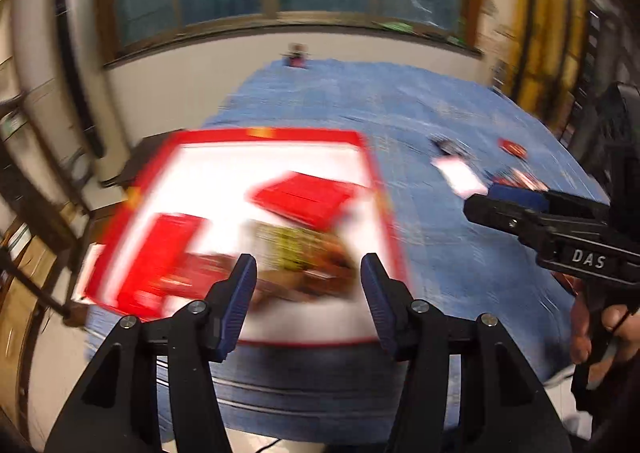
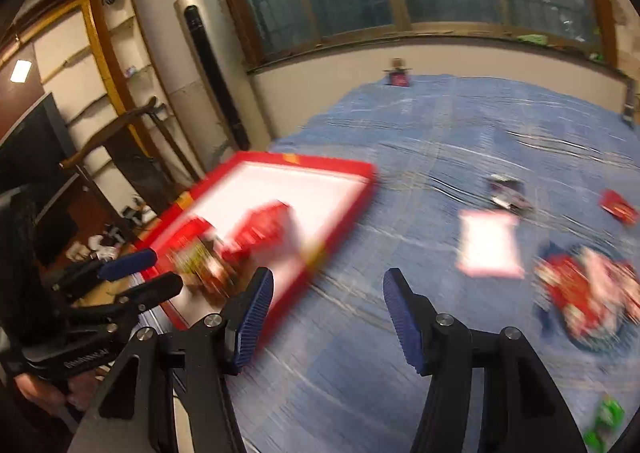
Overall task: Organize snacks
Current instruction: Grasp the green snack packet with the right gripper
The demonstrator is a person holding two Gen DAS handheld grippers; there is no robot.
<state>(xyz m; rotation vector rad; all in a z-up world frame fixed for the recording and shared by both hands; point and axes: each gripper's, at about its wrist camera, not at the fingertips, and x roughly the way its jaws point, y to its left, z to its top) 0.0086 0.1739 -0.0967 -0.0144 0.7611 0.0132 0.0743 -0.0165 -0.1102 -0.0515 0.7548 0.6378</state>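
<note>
Hovering with fingers spread and empty, the left gripper sits above the near edge of the red-rimmed tray, where red packets and a yellow-brown snack bag lie blurred. The right gripper, fingers also parted, hangs over the blue desk; loose snacks lie to its right.

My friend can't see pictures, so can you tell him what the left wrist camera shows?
The left gripper hangs open above a red-rimmed white tray that holds red snack packets and one brownish yellow packet. The tray sits on a blue tablecloth, with more snacks scattered to the right near the right gripper. The picture is blurry.
</note>
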